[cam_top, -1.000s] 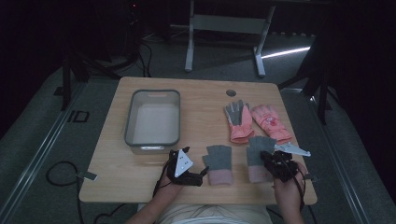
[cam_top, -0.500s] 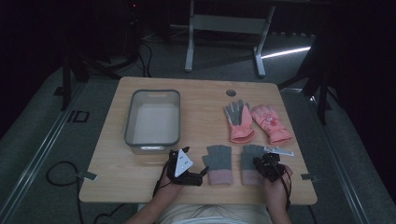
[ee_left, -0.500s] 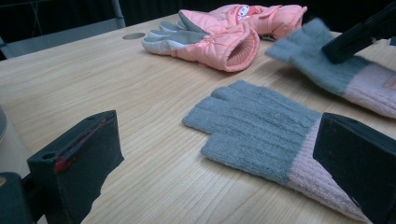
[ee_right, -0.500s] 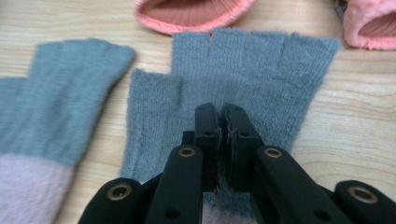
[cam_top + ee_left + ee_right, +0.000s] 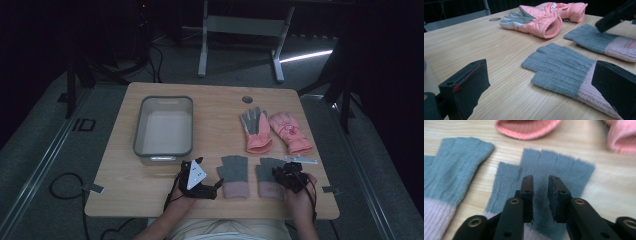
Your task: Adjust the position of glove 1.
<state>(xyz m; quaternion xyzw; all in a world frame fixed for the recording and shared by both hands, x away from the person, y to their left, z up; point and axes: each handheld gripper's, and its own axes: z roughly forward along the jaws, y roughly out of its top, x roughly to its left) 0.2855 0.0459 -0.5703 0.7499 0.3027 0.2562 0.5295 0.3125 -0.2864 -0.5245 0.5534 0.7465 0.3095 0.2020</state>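
The right gripper (image 5: 541, 195) is hovering over 1 grey glove (image 5: 544, 170), its jaws just opening slightly, gripping nothing; the high view is blurring this. The left gripper (image 5: 544, 82) is gaping wide on the tabletop (image 5: 486, 47).

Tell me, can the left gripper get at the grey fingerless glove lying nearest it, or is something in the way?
Probably yes. The left gripper is open, its jaws standing either side of that grey glove, which lies flat on the bare table with nothing between.

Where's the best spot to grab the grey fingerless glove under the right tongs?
Probably pinch the grey fingerless glove at its palm, coming straight down from above. It lies flat on the table, so no edge stands up; the right tongs already hover there, slightly parted.
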